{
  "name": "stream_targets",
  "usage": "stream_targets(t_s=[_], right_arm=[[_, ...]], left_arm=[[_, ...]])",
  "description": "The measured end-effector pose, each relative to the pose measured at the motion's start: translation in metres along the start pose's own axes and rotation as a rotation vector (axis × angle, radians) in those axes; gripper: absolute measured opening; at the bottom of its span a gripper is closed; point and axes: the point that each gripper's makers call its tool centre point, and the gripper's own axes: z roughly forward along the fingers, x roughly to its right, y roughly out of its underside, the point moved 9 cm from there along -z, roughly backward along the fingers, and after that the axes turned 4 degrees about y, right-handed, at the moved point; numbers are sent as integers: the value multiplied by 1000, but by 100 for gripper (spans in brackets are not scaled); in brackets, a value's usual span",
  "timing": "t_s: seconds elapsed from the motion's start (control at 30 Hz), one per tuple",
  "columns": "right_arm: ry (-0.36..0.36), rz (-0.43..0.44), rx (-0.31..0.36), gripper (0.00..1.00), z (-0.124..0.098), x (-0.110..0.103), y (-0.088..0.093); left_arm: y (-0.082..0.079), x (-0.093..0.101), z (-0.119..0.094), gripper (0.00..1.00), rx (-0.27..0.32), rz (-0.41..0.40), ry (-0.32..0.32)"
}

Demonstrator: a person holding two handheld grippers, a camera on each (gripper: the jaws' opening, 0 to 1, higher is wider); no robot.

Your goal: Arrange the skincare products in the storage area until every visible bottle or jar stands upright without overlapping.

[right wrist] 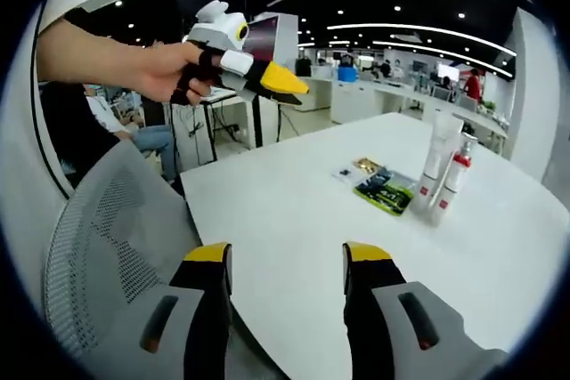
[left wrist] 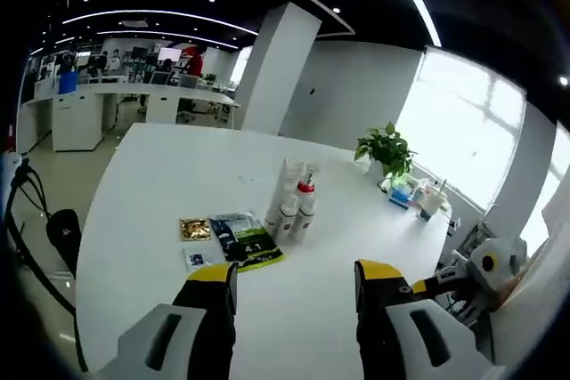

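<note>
Yellow-tipped fingers of the left gripper (left wrist: 297, 284) rose released at the bottom of the left gripper view, spread apart over bare white table (left wrist: 142, 184) with nothing between them. Beyond them, left to right, a small gold packet (left wrist: 194, 229) lay flat beside a white card (left wrist: 201, 258) and a dark green-and-black sachet (left wrist: 245, 240), and just right of the sachet stood the skincare bottles (left wrist: 295, 204), a tight upright cluster of white tubes and bottles, one with a red collar under its pump. Farther right, near the window edge of the table, stood a potted plant (left wrist: 386, 150) with a few small items next to it. At the far right edge of that view the other gripper showed, its yellow tip pointing inward.

Seen from the right gripper view, the right gripper (right wrist: 288, 277) hung over the near edge of the table (right wrist: 294, 211), its fingers likewise released and parted, holding nothing. A grey mesh office chair (right wrist: 98, 246) sat at lower left, just beside the table edge. Above it, a person's hand (right wrist: 165, 70) held the left gripper (right wrist: 258, 77) in mid-air, well above the table; whether its fingers were parted could not be told from this angle. To the right, the gold packet (right wrist: 366, 165) and the sachet (right wrist: 384, 191) lay flat, and the skincare bottles (right wrist: 443, 175) stood upright immediately right of them, well apart from both grippers. Office desks and people filled the background.
</note>
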Motion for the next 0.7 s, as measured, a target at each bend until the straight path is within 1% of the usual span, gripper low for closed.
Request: stream_targets(t_s=[0.13, 0.23, 0.3, 0.33, 0.37, 0.43, 0.47, 0.53, 0.57, 0.63, 0.7], right_arm=[[4, 33, 3, 48, 0, 2, 0], [4, 38, 33, 51, -1, 1, -4], [17, 19, 59, 51, -4, -1, -8], [21, -3, 68, 52, -5, -3, -10], [27, -7, 93, 53, -6, -4, -13], [36, 7, 123, 57, -9, -4, -20], [35, 13, 133, 60, -10, -5, -22], [45, 40, 160, 66, -13, -5, -28], [51, 52, 174, 68, -15, -5, -32], [52, 74, 210, 70, -19, -6, -40], [69, 86, 242, 73, -22, -5, -46]], left_arm=[[7, 10, -11, 63, 27, 12, 15], [16, 12, -22, 68, 16, 86, 8], [21, 13, -27, 70, 15, 94, 6], [24, 14, -31, 72, 13, 109, 2], [26, 16, -34, 73, 16, 120, -2], [28, 18, -41, 75, 24, 128, -4], [30, 19, -45, 76, 42, 134, -13], [32, 20, -49, 82, 64, 140, -30], [34, 20, -51, 85, 79, 146, -44], [40, 22, -54, 90, 88, 142, -47], [46, 24, -55, 92, 89, 146, -52]])
